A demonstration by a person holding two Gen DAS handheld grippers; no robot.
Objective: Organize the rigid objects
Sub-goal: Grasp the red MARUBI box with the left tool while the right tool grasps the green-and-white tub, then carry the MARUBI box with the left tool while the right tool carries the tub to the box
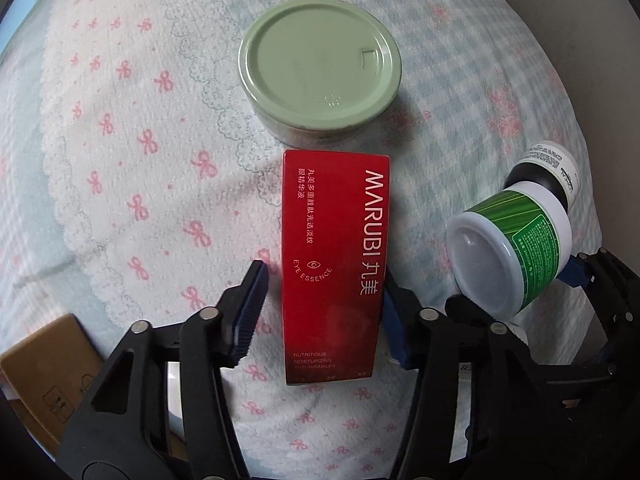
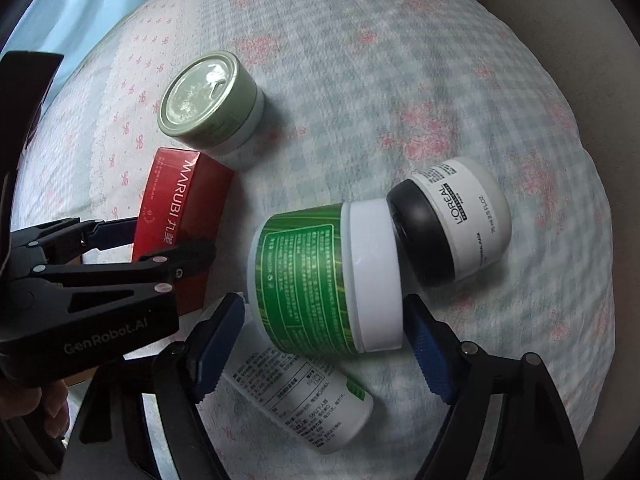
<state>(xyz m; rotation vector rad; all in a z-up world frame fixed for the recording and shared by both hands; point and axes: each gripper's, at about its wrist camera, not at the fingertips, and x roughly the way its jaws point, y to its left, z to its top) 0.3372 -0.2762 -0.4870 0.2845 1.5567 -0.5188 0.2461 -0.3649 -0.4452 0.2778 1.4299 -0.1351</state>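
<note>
A red MARUBI box (image 1: 334, 264) lies flat on the bow-print cloth, between the fingers of my left gripper (image 1: 326, 276). The right pad sits against the box's edge and a thin strip of cloth shows at the left pad, so it is open. A green-labelled white jar (image 2: 304, 272) lies on its side between the pads of my right gripper (image 2: 325, 300). One pad stands close beside its base and the other beside its lid, with slivers of gap, so this gripper is open too. The jar rests partly on a white bottle (image 2: 304, 400).
A round pale-green tin (image 1: 320, 68) stands just beyond the red box. A black-lidded L'Oreal jar (image 2: 460, 216) lies touching the green jar's lid. A brown cardboard box (image 1: 44, 360) is at the lower left. A hand (image 2: 52, 404) holds the left gripper (image 2: 174, 238).
</note>
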